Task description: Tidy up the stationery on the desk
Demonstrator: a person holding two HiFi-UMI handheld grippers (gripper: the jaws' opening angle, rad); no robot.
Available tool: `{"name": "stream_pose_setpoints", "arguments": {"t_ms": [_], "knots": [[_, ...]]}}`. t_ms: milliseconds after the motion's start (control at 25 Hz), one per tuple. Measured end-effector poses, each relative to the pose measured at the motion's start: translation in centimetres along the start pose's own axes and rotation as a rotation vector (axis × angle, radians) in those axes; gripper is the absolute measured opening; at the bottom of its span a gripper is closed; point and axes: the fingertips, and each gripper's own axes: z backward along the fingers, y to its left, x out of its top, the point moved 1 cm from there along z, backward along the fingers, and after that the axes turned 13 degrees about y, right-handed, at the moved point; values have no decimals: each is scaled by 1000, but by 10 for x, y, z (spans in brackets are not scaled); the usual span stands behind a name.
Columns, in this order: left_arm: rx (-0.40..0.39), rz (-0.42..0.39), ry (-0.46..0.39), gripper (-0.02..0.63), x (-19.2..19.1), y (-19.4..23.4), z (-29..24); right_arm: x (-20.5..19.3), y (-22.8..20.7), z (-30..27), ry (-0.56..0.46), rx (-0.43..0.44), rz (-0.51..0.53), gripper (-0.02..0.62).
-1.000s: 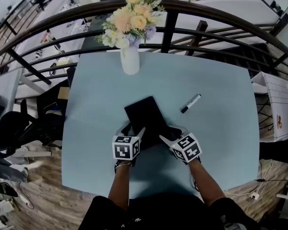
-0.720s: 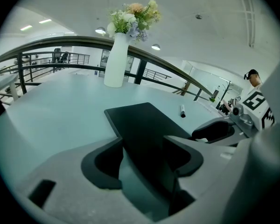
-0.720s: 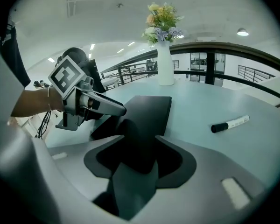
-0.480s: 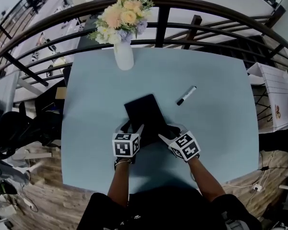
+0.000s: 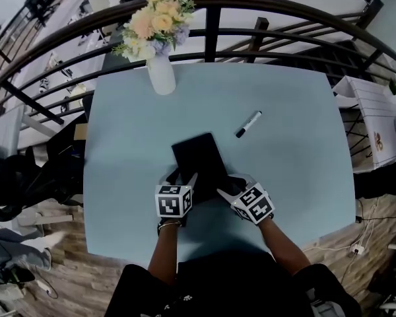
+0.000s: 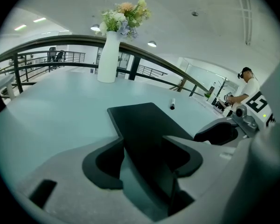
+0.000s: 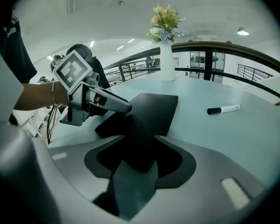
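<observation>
Two grippers, both at the near end of the black notebook (image 5: 199, 157). I have the left gripper (image 5: 188, 180) on its near-left corner and the right gripper (image 5: 226, 189) on its near-right corner. The marker cubes face up at me and my forearms come in from the bottom of the head view.

Left gripper view: the jaws of the left gripper (image 6: 143, 143) are clamped on the notebook (image 6: 140, 118). The dark cover fills the gap between them and runs out flat across the table (image 6: 60, 106).

Right gripper view: same story. The right gripper (image 7: 141, 141) is closed onto the notebook (image 7: 154, 106), with the corner wedged between the jaws. The other gripper shows at the left of this view, its tip touching the cover.

The notebook lies near the middle of the light blue table (image 5: 290, 164), turned slightly off square.

A marker (image 5: 248, 124) with a black cap and white body lies loose beyond the notebook to the right, apart from it and at an angle. It shows in both gripper views too (image 6: 172, 105) (image 7: 224, 109).

A white vase (image 5: 161, 76) of flowers (image 5: 152, 22) stands upright at the far left edge of the table. A dark railing (image 5: 270, 12) curves behind the table.
</observation>
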Motion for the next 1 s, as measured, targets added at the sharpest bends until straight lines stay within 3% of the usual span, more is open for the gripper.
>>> {"name": "stream_pose_setpoints", "arguments": {"t_ms": [1000], "knots": [[-13, -113, 67, 236, -34, -48, 2, -58, 35, 30, 28, 15, -23, 193]]}}
